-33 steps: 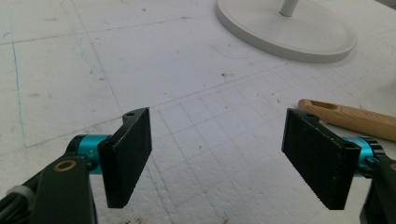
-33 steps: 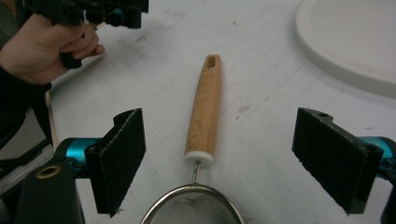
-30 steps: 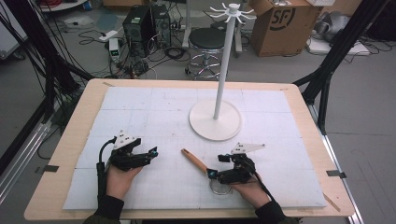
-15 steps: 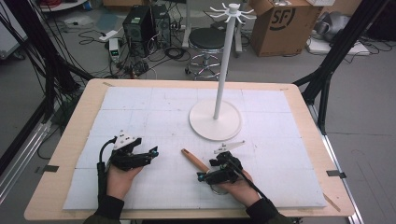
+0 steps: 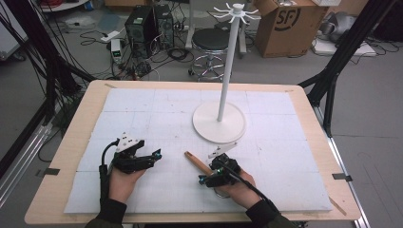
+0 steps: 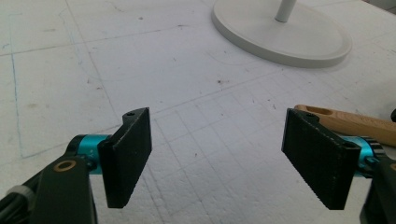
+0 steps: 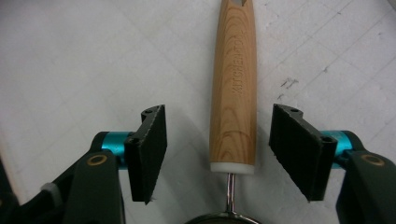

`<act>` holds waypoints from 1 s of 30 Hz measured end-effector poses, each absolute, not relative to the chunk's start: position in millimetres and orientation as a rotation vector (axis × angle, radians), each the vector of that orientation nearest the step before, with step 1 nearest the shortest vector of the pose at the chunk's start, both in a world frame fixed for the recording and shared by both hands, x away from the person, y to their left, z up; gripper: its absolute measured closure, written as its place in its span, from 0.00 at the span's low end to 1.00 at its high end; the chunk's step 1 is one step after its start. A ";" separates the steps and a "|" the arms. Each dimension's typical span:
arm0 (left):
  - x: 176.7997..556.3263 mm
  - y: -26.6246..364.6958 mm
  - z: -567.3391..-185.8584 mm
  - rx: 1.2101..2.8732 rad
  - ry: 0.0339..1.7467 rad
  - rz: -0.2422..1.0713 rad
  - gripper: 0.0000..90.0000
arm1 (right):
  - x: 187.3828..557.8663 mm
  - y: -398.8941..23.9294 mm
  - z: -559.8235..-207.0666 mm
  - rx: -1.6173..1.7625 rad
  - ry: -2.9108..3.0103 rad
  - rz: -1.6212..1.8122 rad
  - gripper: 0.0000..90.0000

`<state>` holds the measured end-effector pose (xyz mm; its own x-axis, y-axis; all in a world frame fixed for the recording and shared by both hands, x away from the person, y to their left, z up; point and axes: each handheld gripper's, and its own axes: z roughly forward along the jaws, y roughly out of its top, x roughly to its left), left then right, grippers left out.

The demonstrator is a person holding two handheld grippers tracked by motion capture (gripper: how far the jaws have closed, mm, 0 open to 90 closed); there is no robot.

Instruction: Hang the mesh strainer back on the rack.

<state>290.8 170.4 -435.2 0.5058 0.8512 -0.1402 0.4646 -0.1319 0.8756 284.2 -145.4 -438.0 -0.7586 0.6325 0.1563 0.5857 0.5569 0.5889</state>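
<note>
Working down from the biggest thing, you have the counter (image 5: 294,99) with its white padded mat, and on it at about 1 o'clock from centre stands the white hook stand (image 5: 219,122), its round base flat on the mat and its pole upright. Nearer you, at roughly 5 o'clock from centre, lies the utensil with the wooden handle (image 5: 198,163); the handle's free end points toward 10 o'clock and the other end runs back under your right hand toward 4 o'clock, where a thin metal stem (image 7: 229,190) leaves a white collar and meets a dark round part I cannot identify. Your right tongs (image 5: 219,174) are much the nearer of the two: in the right gripper view the jaws are spread with the handle (image 7: 233,88) lying between them, its long axis running straight along the tongs' own line, touching neither jaw. That alignment is what the coming grip would seem to turn on, since the jaws would close across the handle's width just above the collar. Your left tongs (image 5: 142,159) rest at 7 o'clock, well apart from the utensil, jaws spread wide on nothing.
</note>
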 end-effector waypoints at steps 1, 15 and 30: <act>290.9 170.4 -435.3 1.769 1.109 0.495 0.28 | 284.6 -143.7 -437.1 1.042 2.712 0.953 0.42; 291.3 171.0 -435.2 1.767 1.108 0.489 0.28 | 282.2 -133.9 -432.4 0.972 2.698 0.796 0.58; 291.5 169.3 -435.1 1.772 1.107 0.493 0.28 | 285.2 -127.8 -429.0 0.894 2.778 0.722 0.69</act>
<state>291.5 169.3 -435.1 0.5076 0.8502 -0.1397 0.4647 -0.1336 0.8754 285.2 -127.8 -429.0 -0.8149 0.5794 0.0171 0.5144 0.7092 0.4822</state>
